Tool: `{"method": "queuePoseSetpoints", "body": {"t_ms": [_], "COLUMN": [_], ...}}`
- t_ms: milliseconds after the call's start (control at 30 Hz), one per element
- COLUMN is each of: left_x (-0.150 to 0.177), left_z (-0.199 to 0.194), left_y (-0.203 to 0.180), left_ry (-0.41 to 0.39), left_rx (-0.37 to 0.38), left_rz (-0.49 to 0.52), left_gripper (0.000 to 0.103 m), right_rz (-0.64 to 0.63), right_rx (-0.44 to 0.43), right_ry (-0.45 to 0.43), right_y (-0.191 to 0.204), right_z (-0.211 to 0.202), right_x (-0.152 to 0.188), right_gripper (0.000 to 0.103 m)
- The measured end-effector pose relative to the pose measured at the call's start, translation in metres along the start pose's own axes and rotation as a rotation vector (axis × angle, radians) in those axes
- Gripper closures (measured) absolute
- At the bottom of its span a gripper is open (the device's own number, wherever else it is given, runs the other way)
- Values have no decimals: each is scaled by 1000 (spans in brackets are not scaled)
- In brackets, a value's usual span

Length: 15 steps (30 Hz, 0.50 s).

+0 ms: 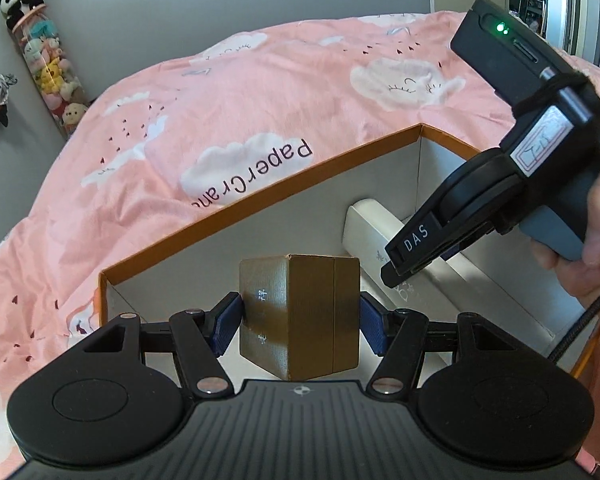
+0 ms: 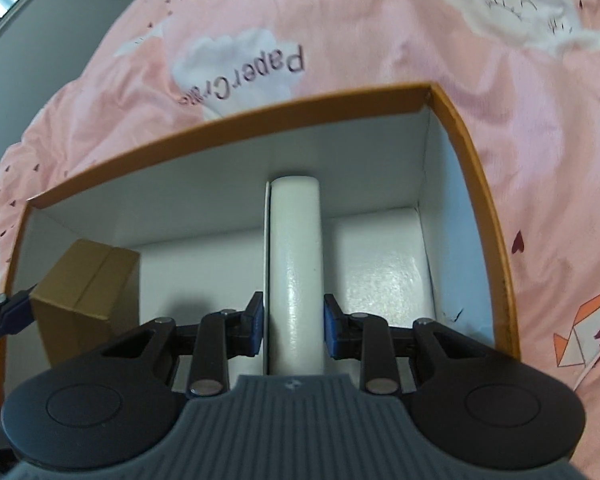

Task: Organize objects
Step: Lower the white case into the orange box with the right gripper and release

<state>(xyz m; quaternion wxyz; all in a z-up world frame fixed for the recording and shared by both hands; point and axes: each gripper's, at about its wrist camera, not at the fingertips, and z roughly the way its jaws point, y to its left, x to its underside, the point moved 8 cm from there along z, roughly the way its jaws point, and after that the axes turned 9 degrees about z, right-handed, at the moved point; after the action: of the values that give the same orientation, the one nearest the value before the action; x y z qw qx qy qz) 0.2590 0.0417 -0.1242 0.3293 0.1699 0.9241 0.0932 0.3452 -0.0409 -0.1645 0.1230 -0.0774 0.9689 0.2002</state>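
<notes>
Currently, left wrist view: plush toy tube point(image 1: 46, 62) at upper left against the grey wall, pink cloud-print bedspread point(image 1: 260, 92) across the middle. Orange-rimmed box point(image 1: 260, 190) sits on it, white inside. Left gripper point(image 1: 300, 322) at lower centre, blue pads pressed on both sides of the brown carton point(image 1: 300, 316), which is inside the box near its left end. Right of that, white case point(image 1: 364, 232) lies along the box floor, with the right gripper point(image 1: 404, 268) over it at frame right, held by a hand point(image 1: 596, 248)

Right wrist view: brown carton point(image 2: 86, 292) at lower left of frame, white case point(image 2: 296, 280) at centre, right gripper point(image 2: 294, 328) clamped narrow on it, both pads touching its sides
</notes>
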Motion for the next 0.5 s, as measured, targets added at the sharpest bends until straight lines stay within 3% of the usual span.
{"method": "queuePoseSetpoints", "body": {"t_ms": [100,200,500], "left_x": [0,1,5], "left_z": [1,1,1], "left_y": [0,1,3], "left_ry": [6,14,33], "left_rx": [17,27,82], "left_rz": [-5,-12,-51], "left_gripper": [31,31,31], "right_rz": [-22,-96,-243], "right_rx": [9,70,163], "right_ry": [-1,-36,-74], "right_y": [1,6,10], "right_z": [-1,-7,-20], "right_x": [-3,-5,-8], "right_gripper": [71,65,69]}}
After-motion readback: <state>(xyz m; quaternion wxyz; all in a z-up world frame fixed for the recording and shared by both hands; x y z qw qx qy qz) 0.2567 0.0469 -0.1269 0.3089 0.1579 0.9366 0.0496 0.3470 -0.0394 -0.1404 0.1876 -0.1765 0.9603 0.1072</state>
